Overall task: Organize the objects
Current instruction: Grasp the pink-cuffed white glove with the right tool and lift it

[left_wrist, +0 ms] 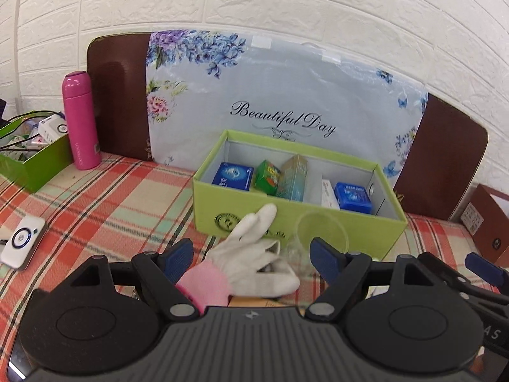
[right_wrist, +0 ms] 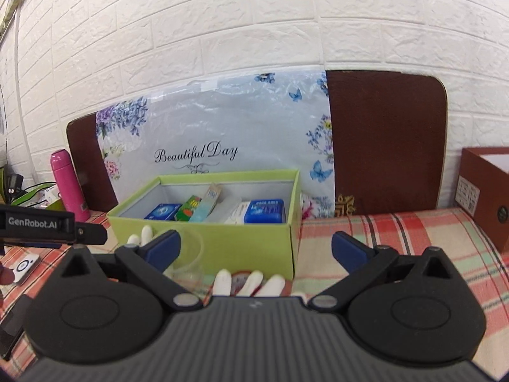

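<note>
Green box (left_wrist: 286, 219) w/ small cartons (left_wrist: 233, 175)

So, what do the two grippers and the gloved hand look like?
Both the left gripper and right gripper have black bodies, round pivot housings and blue ribbed finger pads. The hand wears a white glove with a pink cuff.

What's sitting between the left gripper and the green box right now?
In the left wrist view, a white glove and a clear plastic cup lie between the left gripper and the green box.
</note>
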The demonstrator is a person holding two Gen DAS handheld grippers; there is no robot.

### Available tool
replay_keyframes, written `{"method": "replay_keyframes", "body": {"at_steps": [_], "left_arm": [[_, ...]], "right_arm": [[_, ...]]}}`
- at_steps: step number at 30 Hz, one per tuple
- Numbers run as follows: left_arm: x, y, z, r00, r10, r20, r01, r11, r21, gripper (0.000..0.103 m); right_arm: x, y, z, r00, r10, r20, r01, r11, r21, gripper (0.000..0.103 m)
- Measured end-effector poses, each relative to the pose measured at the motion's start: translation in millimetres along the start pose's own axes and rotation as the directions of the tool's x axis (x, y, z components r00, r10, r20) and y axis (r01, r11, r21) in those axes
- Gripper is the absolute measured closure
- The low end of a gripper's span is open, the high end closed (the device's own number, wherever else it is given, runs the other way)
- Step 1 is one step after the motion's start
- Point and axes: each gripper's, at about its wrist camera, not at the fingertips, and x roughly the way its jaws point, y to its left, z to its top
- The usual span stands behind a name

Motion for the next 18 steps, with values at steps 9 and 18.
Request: {"method": "replay_keyframes", "body": {"at_steps": [9, 18], "left_arm": [[-5, 18, -31, 0.998, 0.027, -0.062, -0.029, 0.999, -0.026, 0.020], [14, 36, -65, 0.979, 0.024, -0.204, -0.047, 0.993, -0.109, 0.020]], "right_arm": [[-18, 2, -36, 0.997, -0.033, -0.073, 0.035, 0.999, 0.027, 0.000], [8, 16, -81, 0.972, -0.063, -0.226, 0.077, 0.996, 0.051, 0.000]]}}
